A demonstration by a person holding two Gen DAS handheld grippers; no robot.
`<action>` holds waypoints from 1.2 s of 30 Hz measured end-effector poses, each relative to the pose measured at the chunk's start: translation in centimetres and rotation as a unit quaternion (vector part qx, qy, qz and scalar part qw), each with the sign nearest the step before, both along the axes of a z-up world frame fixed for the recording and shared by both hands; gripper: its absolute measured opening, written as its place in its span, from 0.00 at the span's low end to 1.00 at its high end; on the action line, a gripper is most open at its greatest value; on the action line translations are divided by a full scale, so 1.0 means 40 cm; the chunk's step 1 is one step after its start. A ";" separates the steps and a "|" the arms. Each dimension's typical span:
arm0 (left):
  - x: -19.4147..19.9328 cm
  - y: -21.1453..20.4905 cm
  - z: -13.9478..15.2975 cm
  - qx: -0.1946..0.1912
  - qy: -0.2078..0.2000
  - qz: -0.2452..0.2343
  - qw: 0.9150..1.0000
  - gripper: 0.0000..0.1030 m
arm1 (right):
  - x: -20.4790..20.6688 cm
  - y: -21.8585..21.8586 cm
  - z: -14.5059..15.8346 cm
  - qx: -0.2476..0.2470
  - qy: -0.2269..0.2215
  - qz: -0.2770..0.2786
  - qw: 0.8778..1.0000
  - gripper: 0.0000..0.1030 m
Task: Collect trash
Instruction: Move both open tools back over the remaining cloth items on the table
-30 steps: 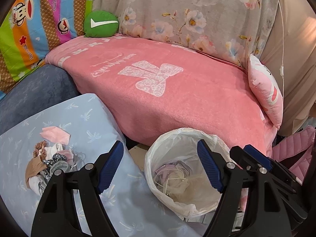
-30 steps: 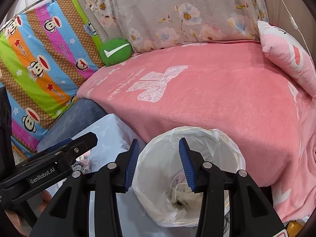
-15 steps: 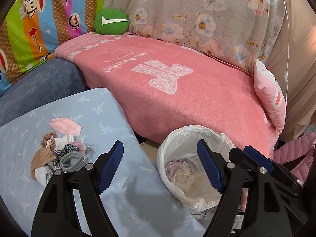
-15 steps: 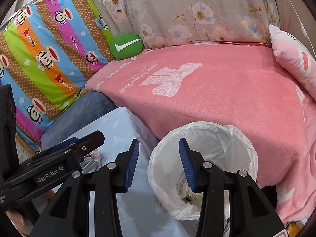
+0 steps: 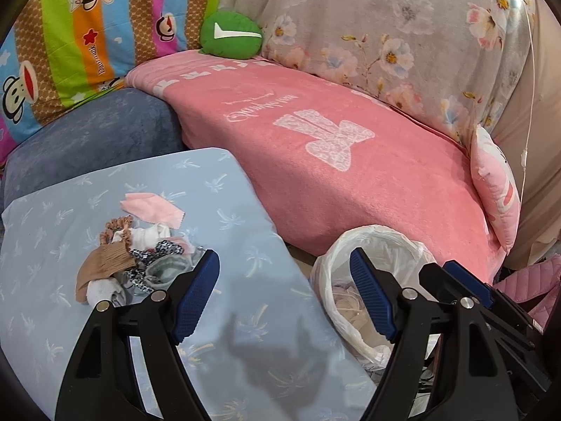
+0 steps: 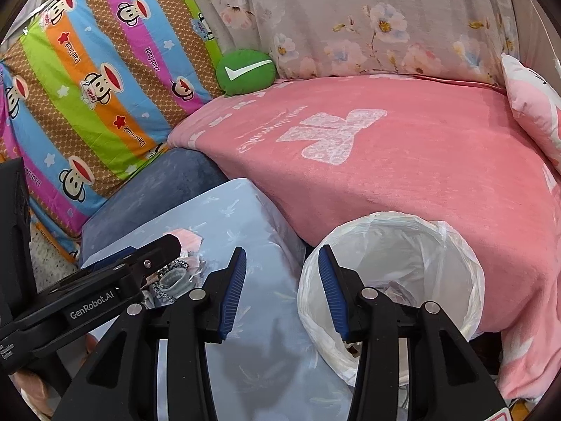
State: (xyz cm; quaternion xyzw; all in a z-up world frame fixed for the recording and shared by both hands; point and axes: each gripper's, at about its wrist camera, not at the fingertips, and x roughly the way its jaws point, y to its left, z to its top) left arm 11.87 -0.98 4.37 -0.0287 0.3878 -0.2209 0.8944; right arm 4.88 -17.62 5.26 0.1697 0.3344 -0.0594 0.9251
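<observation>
A pile of trash (image 5: 136, 266), scraps of cloth, socks and hair ties with a pink piece (image 5: 152, 208) beside it, lies on the light blue cushion (image 5: 245, 238). It also shows partly hidden in the right wrist view (image 6: 175, 280). A bin lined with a white bag (image 5: 378, 245) stands between the cushion and the pink sofa, with some trash inside; it also shows in the right wrist view (image 6: 396, 266). My left gripper (image 5: 284, 294) is open and empty, just right of the pile. My right gripper (image 6: 280, 291) is open and empty, over the cushion's edge beside the bin.
A pink blanket (image 5: 333, 147) covers the sofa behind the bin. A green round pillow (image 5: 229, 37), a striped monkey-print cushion (image 6: 91, 105) and a pink pillow (image 5: 498, 189) lie around it. A dark blue cushion (image 5: 87, 137) sits behind the light blue one.
Both grippers have swung left, away from the bin and towards the trash pile on the blue cushion. Both stay open and empty.
</observation>
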 end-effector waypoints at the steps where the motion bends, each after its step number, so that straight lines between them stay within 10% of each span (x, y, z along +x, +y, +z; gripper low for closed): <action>1: 0.002 0.007 0.000 -0.001 0.001 0.003 1.000 0.71 | 0.002 0.007 0.000 -0.001 0.000 0.002 1.000 0.42; 36: 0.044 0.371 -0.189 0.029 0.079 0.147 0.986 0.73 | 0.134 0.313 -0.110 -0.004 0.055 0.106 0.993 0.45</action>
